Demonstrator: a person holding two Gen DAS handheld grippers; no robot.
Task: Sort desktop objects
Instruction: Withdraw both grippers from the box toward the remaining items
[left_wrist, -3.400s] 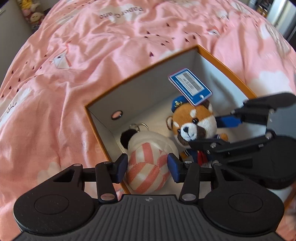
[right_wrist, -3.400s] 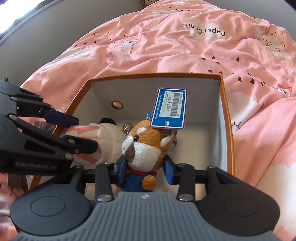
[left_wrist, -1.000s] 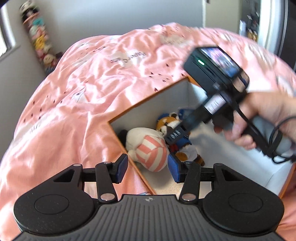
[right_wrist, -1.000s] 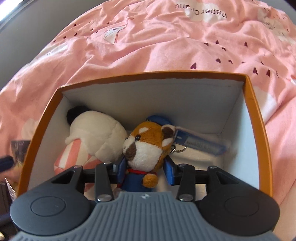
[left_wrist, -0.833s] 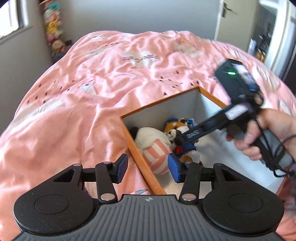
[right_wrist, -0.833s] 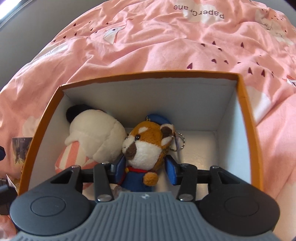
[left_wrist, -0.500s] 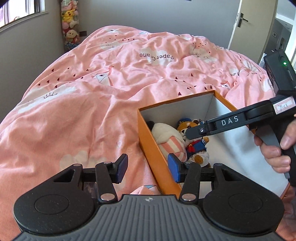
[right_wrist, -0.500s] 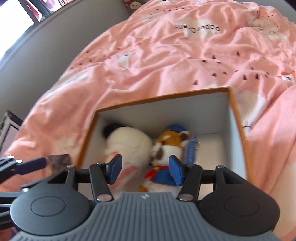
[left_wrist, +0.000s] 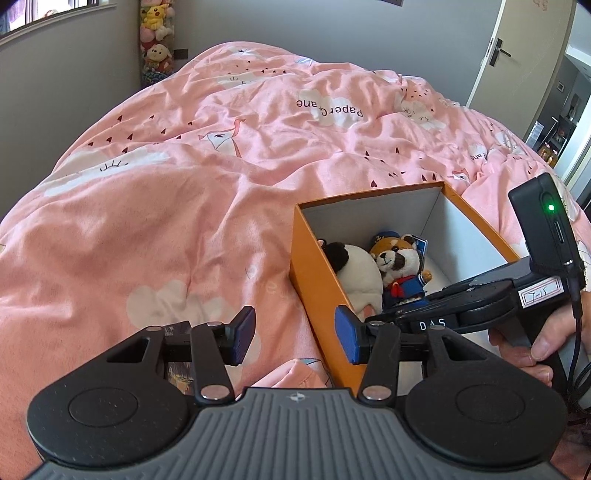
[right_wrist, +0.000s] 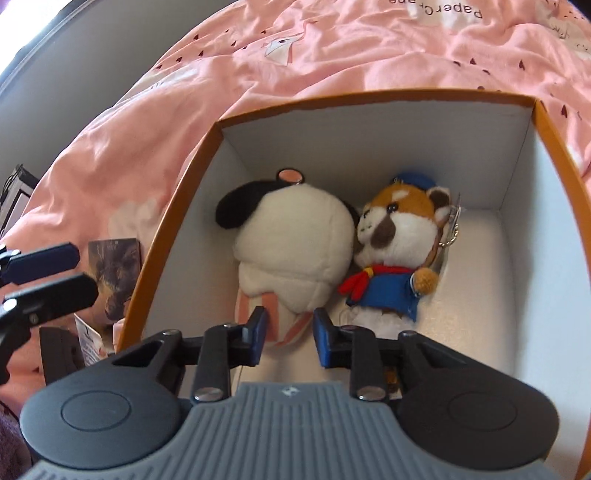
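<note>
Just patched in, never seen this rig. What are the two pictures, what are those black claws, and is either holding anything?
No robot: a person carries a two-finger gripper in each hand, each with a camera looking forward. One picture is from the left gripper, open and empty over the pink duvet; it also shows the person's right hand. The other is from the right gripper, above the orange box; its jaws have just been closing, pinching nothing. Inside lie a white striped plush and a red panda plush, touching.
</note>
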